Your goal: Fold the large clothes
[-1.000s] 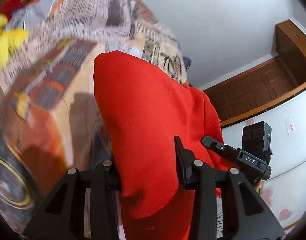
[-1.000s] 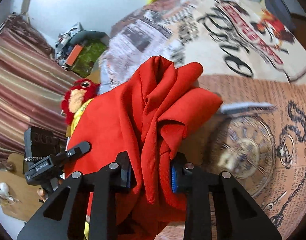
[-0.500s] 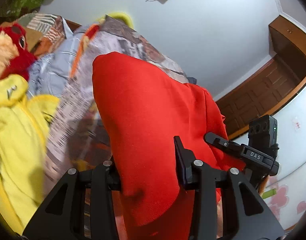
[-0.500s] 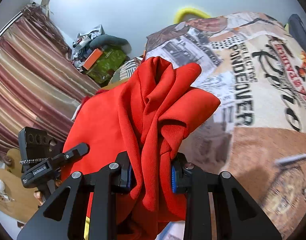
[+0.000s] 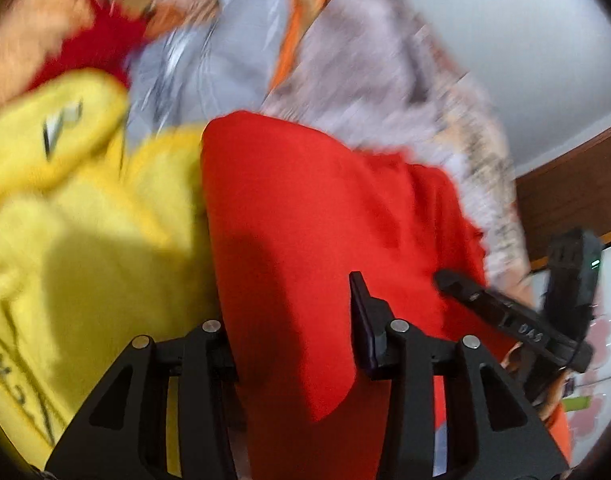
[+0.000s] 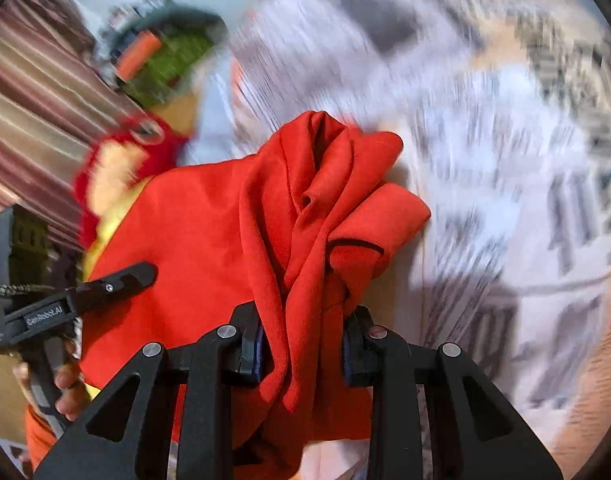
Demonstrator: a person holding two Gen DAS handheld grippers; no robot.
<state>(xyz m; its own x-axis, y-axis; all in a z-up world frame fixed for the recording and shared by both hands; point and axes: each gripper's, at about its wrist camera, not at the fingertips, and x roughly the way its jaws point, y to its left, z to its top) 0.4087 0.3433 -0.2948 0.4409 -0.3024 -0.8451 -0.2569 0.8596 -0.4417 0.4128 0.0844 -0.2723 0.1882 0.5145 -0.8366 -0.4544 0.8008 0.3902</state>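
Note:
A large red garment [image 5: 305, 216] hangs between my two grippers above the bed. My left gripper [image 5: 293, 336] is shut on a flat edge of it. My right gripper [image 6: 301, 340] is shut on a bunched, folded corner of the same red garment [image 6: 313, 208]. Each gripper shows in the other's view: the right one in the left wrist view [image 5: 517, 320], the left one in the right wrist view [image 6: 65, 300]. Both views are blurred by motion.
A yellow garment [image 5: 77, 232] lies at the left below the red one. A red plush toy [image 6: 117, 160] and a grey garment [image 5: 225, 52] lie beyond it. The newspaper-print bedspread [image 6: 485, 120] fills the right. Striped curtains [image 6: 29, 96] hang at the left.
Both grippers have swung with the red garment towards the head of the bed. The yellow garment and plush toy have come closer in view. Both grips are unchanged.

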